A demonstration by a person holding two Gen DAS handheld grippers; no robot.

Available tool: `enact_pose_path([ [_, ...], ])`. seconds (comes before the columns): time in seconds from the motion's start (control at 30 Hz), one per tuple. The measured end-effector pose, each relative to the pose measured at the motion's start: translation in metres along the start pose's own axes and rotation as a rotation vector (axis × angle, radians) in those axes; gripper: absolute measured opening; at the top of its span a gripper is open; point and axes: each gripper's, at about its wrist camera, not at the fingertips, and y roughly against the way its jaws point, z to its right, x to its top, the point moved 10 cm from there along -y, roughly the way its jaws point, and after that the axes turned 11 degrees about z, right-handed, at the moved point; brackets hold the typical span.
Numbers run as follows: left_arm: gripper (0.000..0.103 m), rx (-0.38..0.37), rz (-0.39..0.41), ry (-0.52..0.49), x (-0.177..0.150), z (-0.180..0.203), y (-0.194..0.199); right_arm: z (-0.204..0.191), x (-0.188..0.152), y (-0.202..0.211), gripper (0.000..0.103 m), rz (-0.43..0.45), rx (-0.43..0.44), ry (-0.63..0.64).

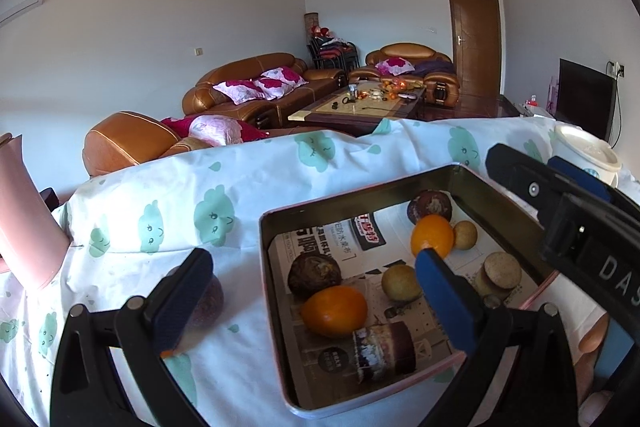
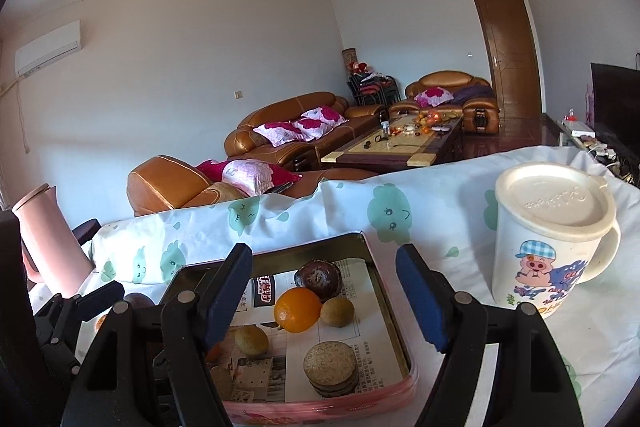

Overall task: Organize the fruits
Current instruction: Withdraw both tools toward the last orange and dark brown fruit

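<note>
Hovering over the tin tray (image 1: 276,307), both grippers agape.

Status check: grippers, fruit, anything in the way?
Left gripper and right gripper open, empty. Oranges in tin tray. One dark fruit outside, left.

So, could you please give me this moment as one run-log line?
left hand-held gripper: open, empty | right hand-held gripper: open, empty | tin tray: two oranges inside | dark fruit: outside on cloth
</note>
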Motion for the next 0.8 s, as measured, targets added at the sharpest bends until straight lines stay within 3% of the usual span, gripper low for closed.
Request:
enact_pose_path([
  [0.13,0.103,0.026,0.007,0.012,-0.003,-0.017,0.007,-0.003,0.005,0.007,0.080,0.036,-0.026,0.032],
  [0.43,0.103,0.052,-0.043,0.063,-0.020,-0.060,0.009,-0.015,-0.006,0.017,0.081,0.001,-0.026,0.052],
  [0.8,0.103,0.078,-0.179,0.145,-0.051,-0.126,-0.002,-0.049,-0.017,0.030,0.081,-0.009,0.006,0.094],
])
